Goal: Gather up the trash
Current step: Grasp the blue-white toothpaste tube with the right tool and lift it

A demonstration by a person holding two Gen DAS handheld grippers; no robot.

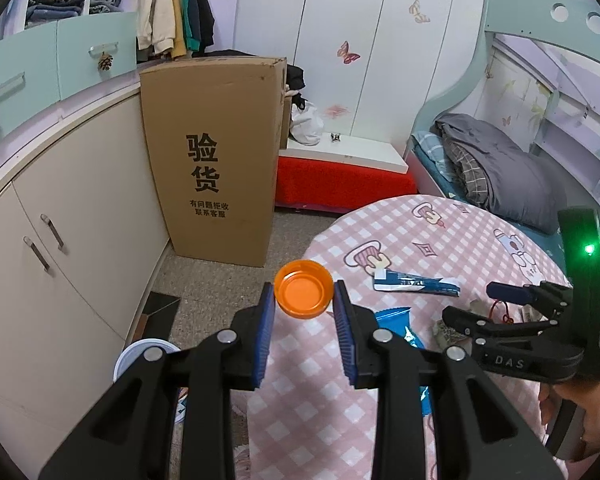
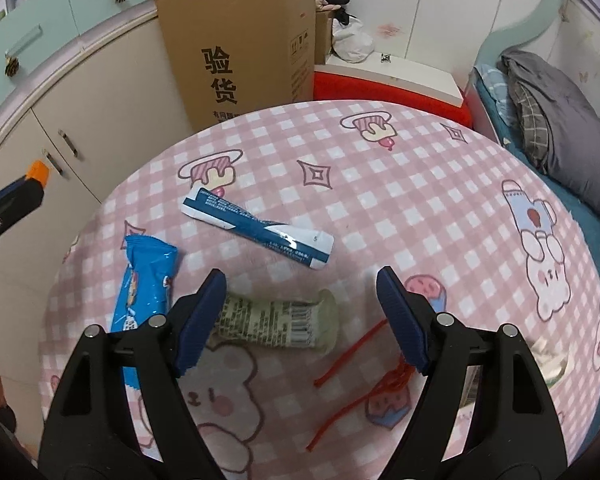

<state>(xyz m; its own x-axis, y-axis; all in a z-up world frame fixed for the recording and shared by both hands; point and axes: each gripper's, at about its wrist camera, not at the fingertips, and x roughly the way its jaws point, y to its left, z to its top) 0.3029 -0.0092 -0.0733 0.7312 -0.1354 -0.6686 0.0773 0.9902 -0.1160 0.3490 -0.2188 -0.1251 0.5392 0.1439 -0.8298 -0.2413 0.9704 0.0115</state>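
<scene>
My left gripper is shut on an orange plastic cap and holds it in the air beyond the table's left edge. It shows at the far left of the right wrist view. My right gripper is open above the pink checked tablecloth, over a crumpled greenish wrapper. It also shows in the left wrist view. A blue and white sachet, a blue snack wrapper and red string lie on the cloth.
A white bin stands on the floor below my left gripper. A tall cardboard box leans by the beige cabinets. A bed with grey bedding is at the right. A red bench is behind the table.
</scene>
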